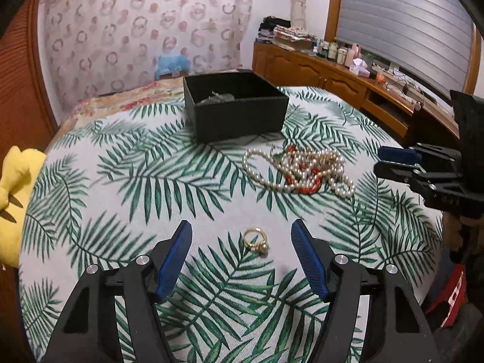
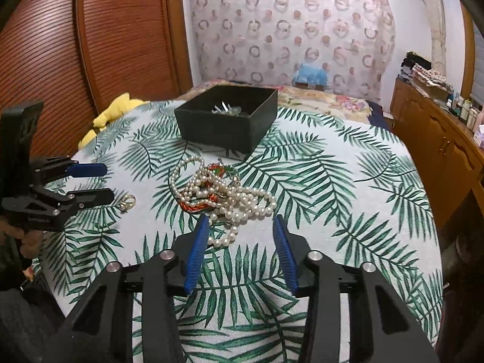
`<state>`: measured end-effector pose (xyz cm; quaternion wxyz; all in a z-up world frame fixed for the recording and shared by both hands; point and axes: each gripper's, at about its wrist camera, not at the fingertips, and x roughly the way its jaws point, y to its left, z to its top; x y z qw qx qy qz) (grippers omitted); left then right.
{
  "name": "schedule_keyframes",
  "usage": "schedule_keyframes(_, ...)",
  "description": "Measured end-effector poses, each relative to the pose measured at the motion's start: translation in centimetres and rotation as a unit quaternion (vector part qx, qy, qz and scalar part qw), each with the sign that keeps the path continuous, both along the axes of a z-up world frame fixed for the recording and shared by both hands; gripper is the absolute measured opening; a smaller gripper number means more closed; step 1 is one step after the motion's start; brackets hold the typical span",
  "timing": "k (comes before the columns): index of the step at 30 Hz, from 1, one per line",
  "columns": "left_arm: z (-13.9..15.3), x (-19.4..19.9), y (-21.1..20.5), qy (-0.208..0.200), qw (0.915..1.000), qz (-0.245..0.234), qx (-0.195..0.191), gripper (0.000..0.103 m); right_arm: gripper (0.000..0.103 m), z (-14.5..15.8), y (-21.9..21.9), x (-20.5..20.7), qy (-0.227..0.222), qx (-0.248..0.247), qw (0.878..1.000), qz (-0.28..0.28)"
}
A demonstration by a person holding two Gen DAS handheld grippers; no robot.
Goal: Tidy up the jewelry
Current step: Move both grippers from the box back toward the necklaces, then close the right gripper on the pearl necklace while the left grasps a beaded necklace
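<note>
A gold ring [image 1: 256,241] lies on the leaf-print cloth between the open fingers of my left gripper [image 1: 242,230]; it also shows in the right wrist view [image 2: 128,202]. A tangle of pearl necklaces with a red piece [image 1: 302,169] lies further right; in the right wrist view the pearl tangle [image 2: 224,195] sits just ahead of my open right gripper [image 2: 240,222]. A black open box [image 1: 236,106] holding some small shiny items stands behind; the box also shows in the right wrist view [image 2: 230,121]. My right gripper shows at the right edge [image 1: 393,163], my left gripper at the left [image 2: 104,181].
The round table with palm-leaf cloth [image 1: 151,181] fills the scene. A yellow soft toy [image 1: 15,187] lies at its left edge. A wooden sideboard with bottles [image 1: 348,69] runs along the right wall. A bed with floral cover [image 2: 326,96] stands behind the table.
</note>
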<state>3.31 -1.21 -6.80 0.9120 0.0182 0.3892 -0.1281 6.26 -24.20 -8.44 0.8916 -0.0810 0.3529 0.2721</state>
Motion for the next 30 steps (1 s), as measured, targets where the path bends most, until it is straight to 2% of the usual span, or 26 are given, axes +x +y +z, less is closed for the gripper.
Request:
schedule_keyframes(6, -0.2, 0.5, 0.0, 0.001, 1.0000, -0.003, -0.006, 0.066, 0.035, -1.1, 0.7, 2.8, 0.015, -0.023, 1.000, -0.001)
schedule_keyframes(9, 0.0, 0.9, -0.2, -0.001, 1.0000, -0.003, -0.006, 0.066, 0.028, -1.5, 0.9, 4.9, 0.024, -0.031, 0.999, -0.007)
schedule_keyframes(14, 0.3, 1.4, -0.6, -0.003, 0.9999, -0.010, -0.003, 0.066, 0.026, -2.6, 1.8, 7.8, 0.045, -0.072, 0.996, -0.010)
schedule_keyframes(17, 0.3, 2.3, -0.9, -0.002, 0.9999, -0.013, 0.002, 0.066, 0.025, -2.5, 2.1, 7.9, 0.044, -0.087, 0.995, 0.001)
schedule_keyframes(19, 0.4, 3.1, -1.0, -0.001, 0.9999, -0.015, 0.001, 0.065, 0.009, -2.6, 2.2, 7.7, 0.044, -0.090, 0.995, 0.012)
schedule_keyframes(24, 0.2, 5.9, -1.0, 0.013, 0.9998, -0.016, -0.004, 0.058, 0.008, -2.3, 1.5, 7.3, 0.037, -0.092, 0.995, 0.007)
schedule_keyframes(30, -0.9, 8.6, -1.5, 0.035, 0.9993, -0.013, 0.006, 0.048, 0.008, -0.1, 0.2, 5.7, 0.004, -0.061, 0.998, 0.000)
